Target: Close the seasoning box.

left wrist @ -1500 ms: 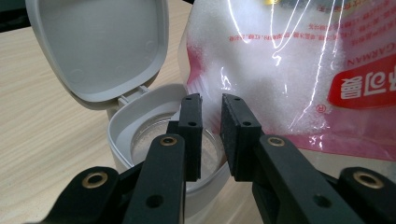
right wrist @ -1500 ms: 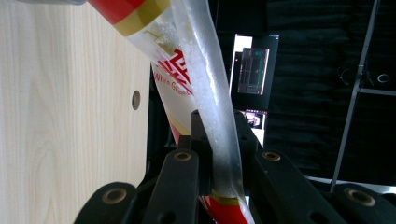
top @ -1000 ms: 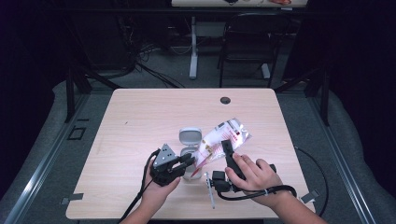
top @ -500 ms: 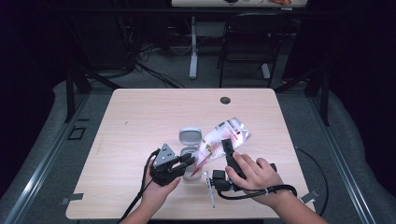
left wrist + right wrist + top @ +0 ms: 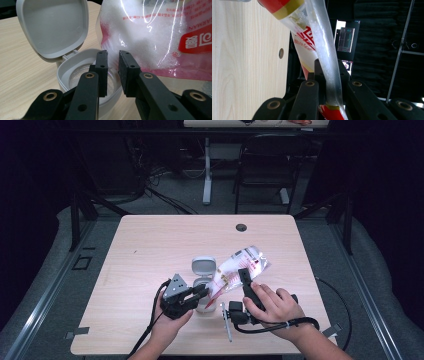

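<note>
One sugar bag [image 5: 240, 265] tilted over open grey container [image 5: 202, 270] on desk [image 5: 150, 250], right gripper [image 5: 329, 82] fingers clamping bag, left gripper [image 5: 112, 62] fingers slightly parted at container rim.

Lab: dark curtains, floor cables [image 5: 165, 195], lone wooden table [image 5: 150, 250].

In the left gripper view we lose the sugar bag [image 5: 160, 37] past the top and right edges, and its red print is cut off. The container [image 5: 75, 75] hides partly behind the jaws; its contents look too blurred to name.
</note>
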A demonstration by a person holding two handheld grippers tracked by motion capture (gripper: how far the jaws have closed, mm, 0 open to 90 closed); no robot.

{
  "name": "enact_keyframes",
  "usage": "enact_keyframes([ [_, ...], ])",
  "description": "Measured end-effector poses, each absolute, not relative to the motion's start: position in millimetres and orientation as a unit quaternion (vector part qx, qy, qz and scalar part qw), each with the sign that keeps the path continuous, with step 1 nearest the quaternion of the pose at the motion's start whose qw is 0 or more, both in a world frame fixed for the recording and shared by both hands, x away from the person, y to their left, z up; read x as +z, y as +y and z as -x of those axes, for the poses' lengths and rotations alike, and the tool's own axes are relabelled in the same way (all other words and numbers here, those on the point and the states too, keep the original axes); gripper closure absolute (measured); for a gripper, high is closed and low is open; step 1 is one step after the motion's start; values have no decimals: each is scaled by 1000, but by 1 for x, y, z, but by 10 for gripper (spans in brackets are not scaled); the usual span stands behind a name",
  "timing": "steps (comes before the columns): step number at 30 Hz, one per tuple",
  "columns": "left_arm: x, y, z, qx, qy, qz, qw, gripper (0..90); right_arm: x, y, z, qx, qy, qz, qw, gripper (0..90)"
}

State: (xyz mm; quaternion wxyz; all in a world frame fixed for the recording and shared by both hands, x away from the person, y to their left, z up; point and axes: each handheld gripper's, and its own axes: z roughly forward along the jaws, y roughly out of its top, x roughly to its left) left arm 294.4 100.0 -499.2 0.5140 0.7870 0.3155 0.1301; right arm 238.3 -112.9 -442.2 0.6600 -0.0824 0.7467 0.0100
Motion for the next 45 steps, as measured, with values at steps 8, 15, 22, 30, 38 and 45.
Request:
enact_keyframes([
  [8,-497,98,-294,129,311,-787,517,781,-441,-115,-238,18,746,84,660,841],
  [15,-497,95,-291,126,308,-788,518,781,-439,-118,-236,19,746,83,661,841],
  [22,-497,94,-289,126,302,-791,517,781,-439,-120,-233,15,747,83,660,842],
  [30,-497,93,-288,125,304,-789,519,781,-438,-121,-231,15,745,82,662,842],
  [38,-497,93,-288,124,305,-787,521,782,-438,-121,-232,20,745,80,662,842],
  [45,-497,93,-288,124,304,-788,521,782,-437,-120,-232,21,744,82,663,843],
])
